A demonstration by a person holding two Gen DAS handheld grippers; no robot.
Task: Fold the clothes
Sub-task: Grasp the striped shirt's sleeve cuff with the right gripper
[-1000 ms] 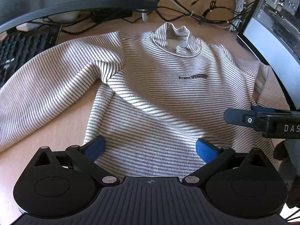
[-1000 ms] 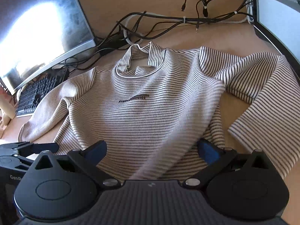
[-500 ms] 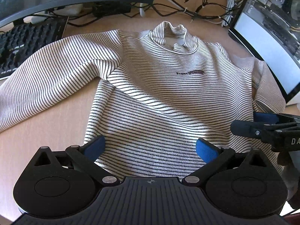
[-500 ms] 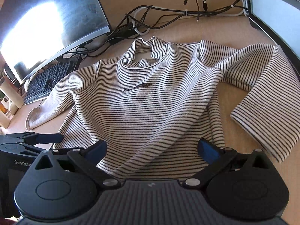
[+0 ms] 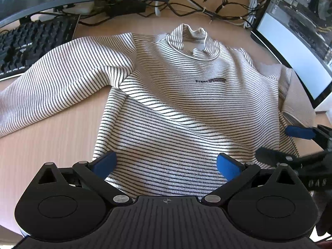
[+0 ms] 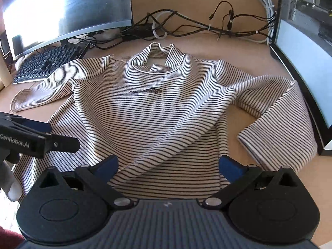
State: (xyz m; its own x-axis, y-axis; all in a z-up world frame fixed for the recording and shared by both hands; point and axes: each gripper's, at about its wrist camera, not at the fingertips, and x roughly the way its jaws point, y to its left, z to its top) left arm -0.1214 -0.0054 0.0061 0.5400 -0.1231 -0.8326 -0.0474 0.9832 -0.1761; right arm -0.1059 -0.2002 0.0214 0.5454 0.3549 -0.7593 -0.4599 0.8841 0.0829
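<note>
Right wrist view shows "GenRobot.AI" in pale letters on the black body of the left gripper (image 6: 47, 137) at the left edge of the frame; only part of it shows there. A short line of dark print runs across the chest of the top (image 6: 153, 112), too small to read. The top is a long-sleeved knit with a stand-up collar, cream with thin dark horizontal stripes and a ribbed, soft look. It lies front up on the pale wood-grain surface (image 6: 238, 47), filling the middle of both frames, collar toward the top, hem just ahead of the jaws. One sleeve reaches to the left edge of the frame; the other is bent back on itself at the right. A diagonal crease crosses the body.

Left wrist view has the left gripper (image 5: 166, 164) with blue-padded jaws spread wide over the hem, holding nothing. The right gripper (image 6: 168, 165) is likewise spread and empty. A black keyboard (image 6: 47, 62), curved monitors (image 6: 62, 10) and tangled cables (image 6: 207, 27) line the top of the frame.
</note>
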